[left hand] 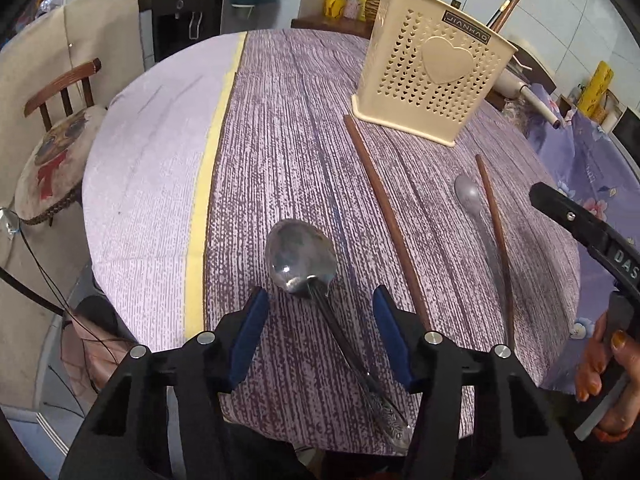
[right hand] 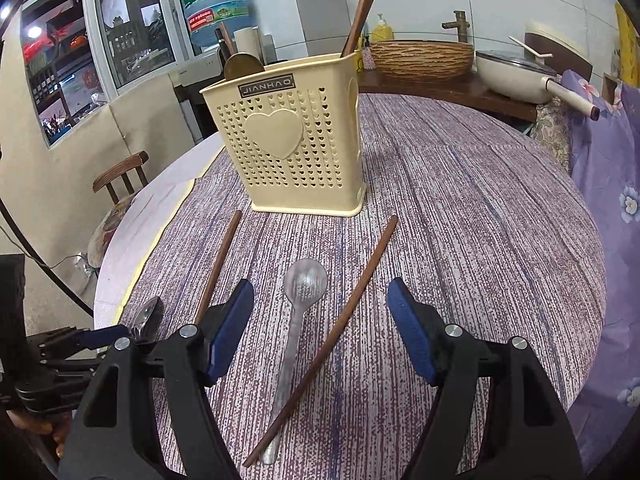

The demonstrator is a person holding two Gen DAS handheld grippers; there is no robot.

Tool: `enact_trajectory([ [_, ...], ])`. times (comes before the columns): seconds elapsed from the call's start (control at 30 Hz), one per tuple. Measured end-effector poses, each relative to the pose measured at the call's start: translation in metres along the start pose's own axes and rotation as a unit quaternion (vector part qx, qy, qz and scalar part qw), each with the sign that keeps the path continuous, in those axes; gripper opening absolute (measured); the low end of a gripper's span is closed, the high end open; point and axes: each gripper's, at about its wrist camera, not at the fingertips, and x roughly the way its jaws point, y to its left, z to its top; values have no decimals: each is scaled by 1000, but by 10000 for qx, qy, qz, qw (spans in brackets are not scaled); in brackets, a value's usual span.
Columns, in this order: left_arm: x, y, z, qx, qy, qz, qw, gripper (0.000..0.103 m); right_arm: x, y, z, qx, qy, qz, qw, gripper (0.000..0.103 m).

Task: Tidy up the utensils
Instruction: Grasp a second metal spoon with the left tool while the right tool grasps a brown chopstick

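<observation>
A metal spoon (left hand: 302, 256) lies on the purple tablecloth, its handle running back between the blue pads of my left gripper (left hand: 320, 294). That gripper is open and its pads stand clear of the handle. My right gripper (right hand: 320, 285) is open too, low over a clear plastic spoon (right hand: 305, 280) and a brown chopstick (right hand: 352, 304) that lie between its fingers untouched. Another chopstick (right hand: 222, 260) lies to the left. The cream perforated utensil holder (right hand: 296, 152) stands upright behind them with chopsticks (right hand: 362, 12) in it.
The round table's edge (left hand: 120, 216) curves close on the left, with a wooden chair (left hand: 60, 128) beyond it. A woven basket (right hand: 420, 58) and a white pan (right hand: 516, 76) sit on a counter behind the table. Flowered cloth (right hand: 612, 200) hangs at right.
</observation>
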Motion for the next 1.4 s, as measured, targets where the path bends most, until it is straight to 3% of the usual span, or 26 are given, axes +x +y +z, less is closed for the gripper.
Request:
enact_trajectory([
  [0.23, 7, -2, 8, -134, -10, 34, 9999, 48, 15, -12, -4, -57, 357, -492, 9981, 68],
  [0.33, 9, -1, 13, -170, -24, 8, 9999, 47, 29, -20, -1, 81, 518, -507, 9973, 53],
  [0.4, 12, -1, 17, -173, -34, 13, 9998, 46, 38, -23, 4, 159, 589, -505, 9969, 48],
  [0.83, 24, -9, 31, 77, 1, 213, 9997, 46, 90, -33, 27, 462, 1084, -672, 9908, 34],
  [1.1, 28, -18, 32, 416, 65, 530, 9977, 40, 100, -35, 32, 480, 1126, -807, 9892, 26],
  [1.4, 32, -22, 37, 618, 200, 572, 9962, 38, 108, -30, 41, 402, 1189, -938, 9876, 13],
])
